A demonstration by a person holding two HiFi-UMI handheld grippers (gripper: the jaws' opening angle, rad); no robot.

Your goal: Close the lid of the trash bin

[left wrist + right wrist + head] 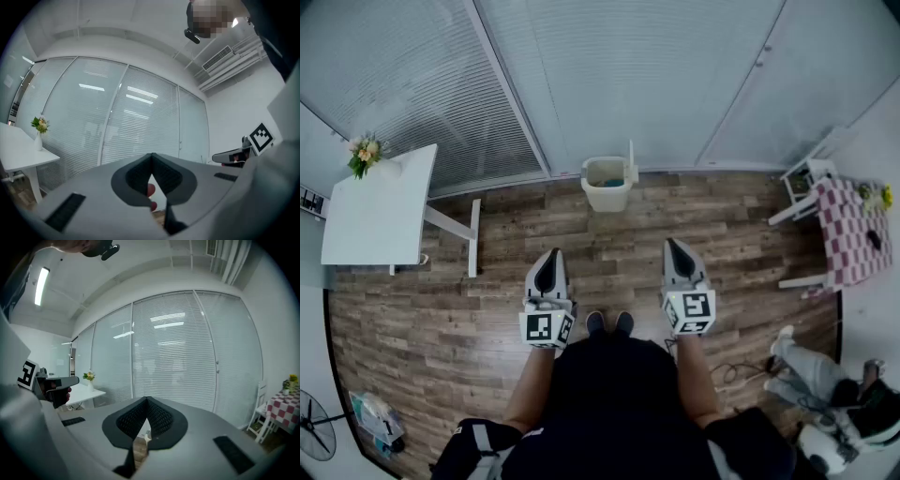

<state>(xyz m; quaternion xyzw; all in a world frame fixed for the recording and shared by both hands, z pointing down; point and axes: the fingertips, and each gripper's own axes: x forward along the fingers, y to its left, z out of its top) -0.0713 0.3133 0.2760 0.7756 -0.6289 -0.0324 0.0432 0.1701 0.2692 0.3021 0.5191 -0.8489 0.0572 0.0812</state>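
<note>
Trash bin (607, 185) sits at upper centre of the head view on the wood floor (516, 234) against the blinds, with its lid (631, 163) upright at the bin's right edge. Left gripper (551, 255) and right gripper (673, 246) are at lower centre, well apart from the bin. Both have their jaws together and hold nothing. White table (380, 211) is at left.
</note>
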